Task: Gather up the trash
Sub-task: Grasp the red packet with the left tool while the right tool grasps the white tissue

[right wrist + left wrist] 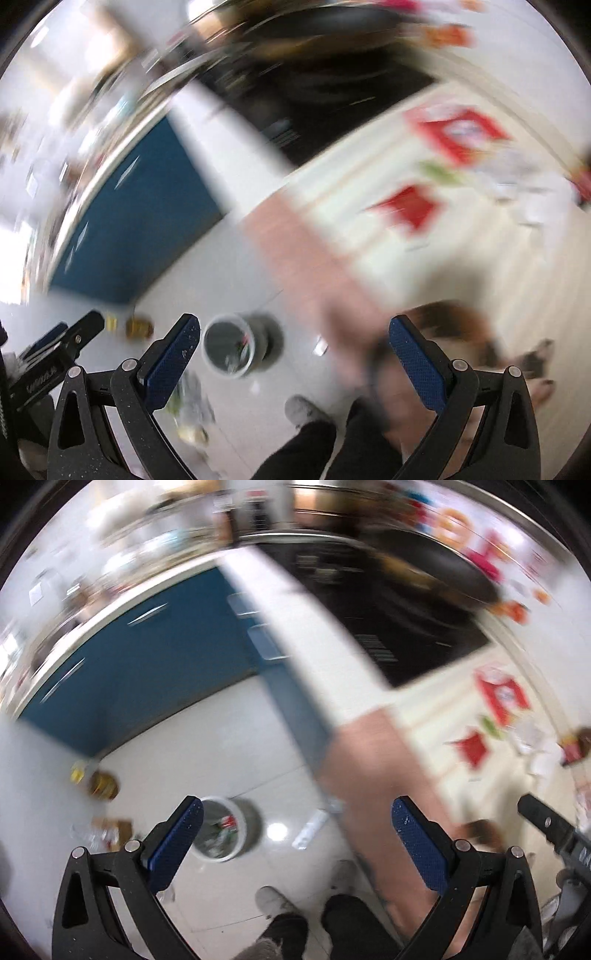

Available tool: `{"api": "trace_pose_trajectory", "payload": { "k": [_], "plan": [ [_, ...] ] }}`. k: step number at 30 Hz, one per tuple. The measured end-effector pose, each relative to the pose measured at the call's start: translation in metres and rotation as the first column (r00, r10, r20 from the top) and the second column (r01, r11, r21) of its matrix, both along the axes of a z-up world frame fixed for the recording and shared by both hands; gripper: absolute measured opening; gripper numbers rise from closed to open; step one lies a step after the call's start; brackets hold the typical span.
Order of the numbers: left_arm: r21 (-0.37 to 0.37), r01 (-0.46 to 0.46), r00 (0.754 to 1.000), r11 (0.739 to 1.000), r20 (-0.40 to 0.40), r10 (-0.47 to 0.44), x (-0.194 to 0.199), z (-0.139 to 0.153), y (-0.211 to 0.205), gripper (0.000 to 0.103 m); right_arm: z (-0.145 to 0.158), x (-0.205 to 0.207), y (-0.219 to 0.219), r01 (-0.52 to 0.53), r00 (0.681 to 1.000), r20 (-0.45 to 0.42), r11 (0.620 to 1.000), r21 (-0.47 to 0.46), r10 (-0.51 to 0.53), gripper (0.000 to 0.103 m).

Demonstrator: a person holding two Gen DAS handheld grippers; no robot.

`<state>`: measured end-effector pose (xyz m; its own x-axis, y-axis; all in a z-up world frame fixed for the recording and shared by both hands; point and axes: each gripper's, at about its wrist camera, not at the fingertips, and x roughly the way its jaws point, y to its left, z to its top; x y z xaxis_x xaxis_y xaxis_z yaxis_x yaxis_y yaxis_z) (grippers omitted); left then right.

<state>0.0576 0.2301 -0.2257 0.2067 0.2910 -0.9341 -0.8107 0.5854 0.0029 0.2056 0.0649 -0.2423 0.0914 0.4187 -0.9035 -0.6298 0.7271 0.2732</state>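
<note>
Both views are motion-blurred. A white trash bin (225, 829) with litter inside stands on the white floor; it also shows in the right wrist view (231, 345). Red wrappers (502, 696) and crumpled white paper (535, 738) lie on the cream tabletop (436, 716); the red wrappers show again in the right wrist view (458, 133). My left gripper (295, 812) is open and empty, high above the floor beside the table edge. My right gripper (293, 330) is open and empty, also above the floor.
A blue cabinet (147, 657) runs along the back left. A black cooktop (388, 605) sits on the counter. Loose litter (99, 782) lies on the floor left of the bin. The person's shoes (277, 904) are below.
</note>
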Motion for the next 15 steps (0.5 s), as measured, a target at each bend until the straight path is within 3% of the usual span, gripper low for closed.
{"api": "trace_pose_trajectory", "payload": {
  "k": [3, 7, 10, 14, 15],
  "plan": [
    [-0.053, 0.121, 0.992, 0.991, -0.018, -0.122, 0.080, -0.020, -0.021, 0.103, -0.007, 0.079, -0.049, 0.175, 0.984, -0.013, 0.984, -0.014, -0.175, 0.103],
    [-0.105, 0.269, 0.957, 0.957, -0.088, -0.278, 0.164, -0.059, -0.045, 0.103, -0.038, 0.173, -0.102, 0.338, 0.939, -0.040, 0.938, -0.076, -0.342, 0.103],
    [-0.159, 0.370, 0.908, 0.915, -0.148, -0.393, 0.220, -0.104, -0.058, 0.103, -0.062, 0.221, -0.121, 0.390, 0.917, -0.039, 0.914, -0.113, -0.397, 0.103],
    [-0.162, 0.449, 0.844, 0.879, -0.246, -0.476, 0.262, -0.143, -0.071, 0.103, -0.090, 0.259, -0.124, 0.392, 0.915, -0.038, 0.908, -0.146, -0.401, 0.103],
    [-0.168, 0.450, 0.839, 0.877, -0.256, -0.480, 0.265, -0.148, -0.070, 0.094, -0.098, 0.265, -0.121, 0.385, 0.918, -0.039, 0.910, -0.154, -0.395, 0.103]
  ]
}}
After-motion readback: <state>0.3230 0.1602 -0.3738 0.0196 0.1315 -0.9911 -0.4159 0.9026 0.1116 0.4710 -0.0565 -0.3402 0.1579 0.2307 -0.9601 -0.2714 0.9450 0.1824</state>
